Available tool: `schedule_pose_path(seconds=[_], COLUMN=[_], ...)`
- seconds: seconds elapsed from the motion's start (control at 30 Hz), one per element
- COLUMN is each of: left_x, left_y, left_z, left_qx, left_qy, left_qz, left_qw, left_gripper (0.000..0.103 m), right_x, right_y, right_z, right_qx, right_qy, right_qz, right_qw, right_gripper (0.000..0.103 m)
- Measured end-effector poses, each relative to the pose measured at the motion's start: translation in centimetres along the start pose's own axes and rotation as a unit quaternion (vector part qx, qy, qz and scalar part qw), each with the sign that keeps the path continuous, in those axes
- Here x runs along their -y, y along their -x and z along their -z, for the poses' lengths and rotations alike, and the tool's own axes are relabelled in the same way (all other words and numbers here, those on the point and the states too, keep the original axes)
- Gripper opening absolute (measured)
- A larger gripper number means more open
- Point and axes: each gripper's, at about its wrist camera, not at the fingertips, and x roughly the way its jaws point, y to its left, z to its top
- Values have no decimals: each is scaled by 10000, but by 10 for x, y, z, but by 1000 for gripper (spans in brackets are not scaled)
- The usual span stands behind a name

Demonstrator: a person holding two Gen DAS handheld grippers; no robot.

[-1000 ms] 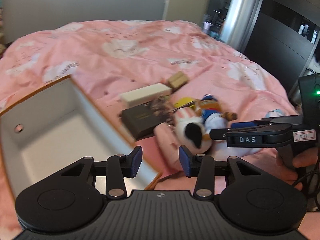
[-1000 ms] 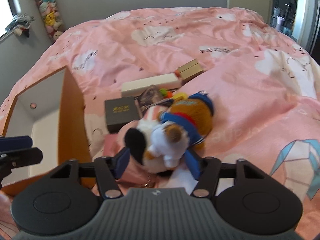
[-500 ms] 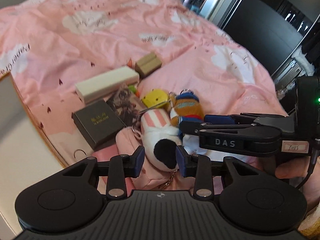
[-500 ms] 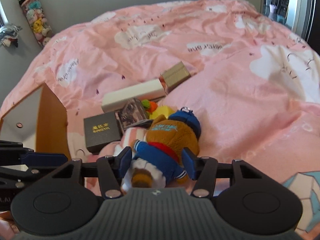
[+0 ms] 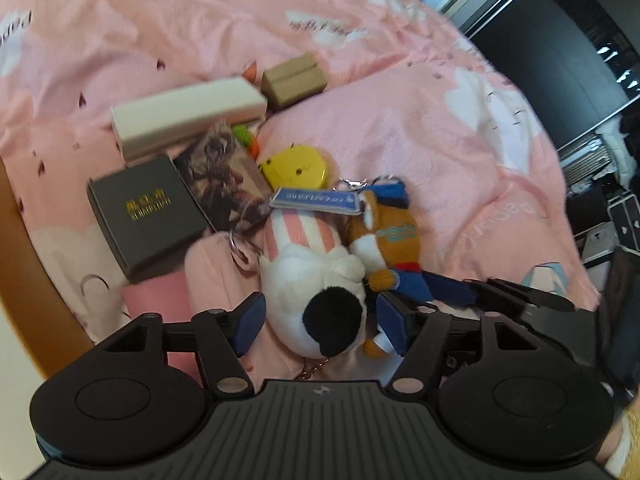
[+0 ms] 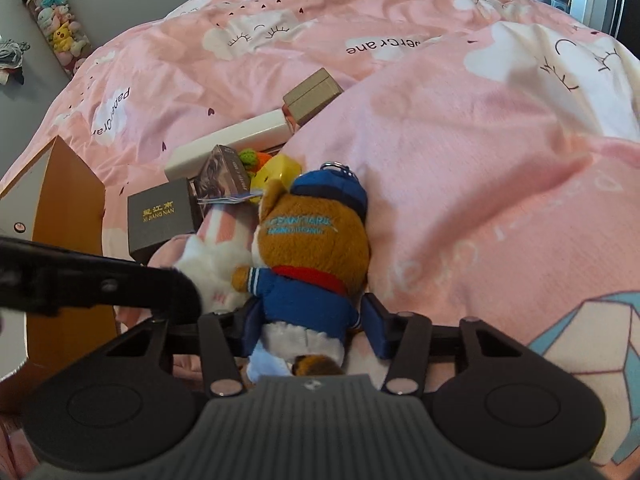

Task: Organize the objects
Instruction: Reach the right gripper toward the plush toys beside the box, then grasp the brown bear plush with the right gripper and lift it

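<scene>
While the left gripper (image 5: 320, 326) drops over the pile, its jaws are opening, and the white plush (image 5: 316, 280) sits between the blue pads with a gap showing on each side, so nothing is clamped yet. That plush lies on the pink quilt (image 5: 460, 128), pressed against the brown bear (image 5: 390, 236), with a black box (image 5: 146, 212), a white box (image 5: 188, 118) and a yellow toy (image 5: 294, 166) just beyond. It looks light and squashy; I'd take it across the fat middle, not the striped ear, and mind the key ring (image 5: 240, 246) that may snag.

Over to the right wrist view: the right gripper (image 6: 310, 326) straddles the bear's blue jacket, jaws closing, pads at the fabric on both sides. Whether they bite yet, I cannot tell for sure. The bear (image 6: 316, 240) is soft too, so it should give and hold without slipping; the waist is a fair spot. A wooden drawer (image 6: 68, 196) stands open at the left, a likely home for both.
</scene>
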Motion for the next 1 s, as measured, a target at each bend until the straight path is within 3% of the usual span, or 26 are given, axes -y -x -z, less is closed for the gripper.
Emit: schedule_pose_path(seconds=[0.17, 0.43, 0.7, 0.87, 1.0], left_x=[-2, -1, 2, -10, -35], left_y=[-28, -24, 46, 105, 154], left_z=[-1, 5, 16, 29, 51], left_qx=[-212, 91, 1063, 1715, 2097], left_qy=[169, 225, 302, 493, 766], left_qz=[-152, -89, 24, 40, -258], left_qw=[9995, 9997, 9939, 9840, 9744], left_gripper=[73, 62, 60, 59, 60], right_x=[2, -5, -14, -36, -76], right_y=[-3, 2, 47, 76, 86], right_z=[2, 3, -9, -26, -37], right_qx=[43, 155, 719, 1032, 1050], right_qy=[33, 135, 86, 110, 412], right_qz=[-32, -50, -545, -1239, -1988], right_qw=[10000, 9998, 9959, 9869, 9735], right_gripper=[52, 46, 40, 40, 40])
